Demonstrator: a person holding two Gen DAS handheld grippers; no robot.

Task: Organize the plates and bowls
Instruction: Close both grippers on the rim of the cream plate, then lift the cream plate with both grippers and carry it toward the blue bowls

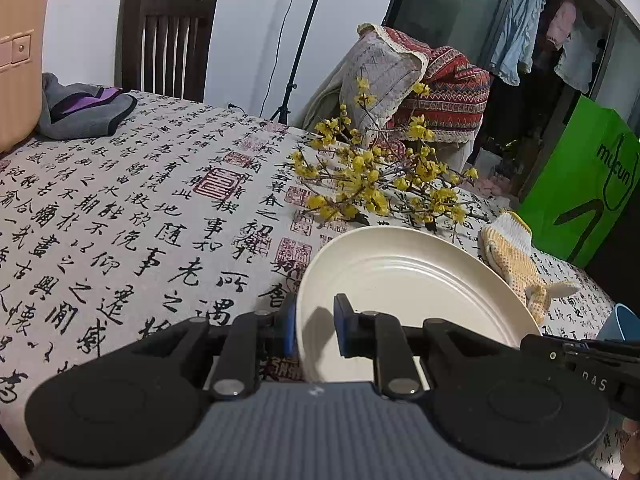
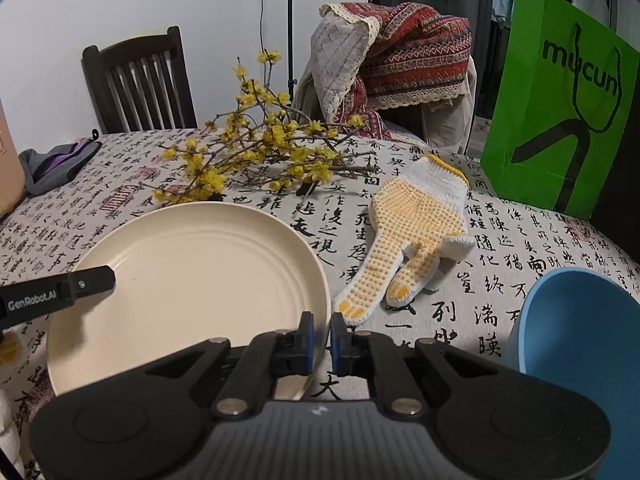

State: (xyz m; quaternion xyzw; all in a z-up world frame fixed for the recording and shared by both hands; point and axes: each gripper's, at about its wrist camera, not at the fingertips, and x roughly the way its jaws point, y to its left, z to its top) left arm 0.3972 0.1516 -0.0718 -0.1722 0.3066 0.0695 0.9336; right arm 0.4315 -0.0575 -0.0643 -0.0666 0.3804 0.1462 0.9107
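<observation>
I'm pinching the plate (image 2: pixel 188 280) rim with both grippers, left (image 1: pixel 315 330) and right (image 2: pixel 322 340); it's stiff, slippery, probably light.

A cream plate (image 1: pixel 404 280) sits at lower right of the frame on a tablecloth (image 1: pixel 120 208) printed with black calligraphy. The left gripper (image 1: pixel 315 330), at bottom centre, has its blue pads either side of the plate's near rim. Yellow flowering branches (image 1: pixel 376 176) lie behind the plate. A yellow-dotted glove (image 1: pixel 516 260) lies to its right. A dark wooden chair (image 1: pixel 164 40) stands upper left.
</observation>
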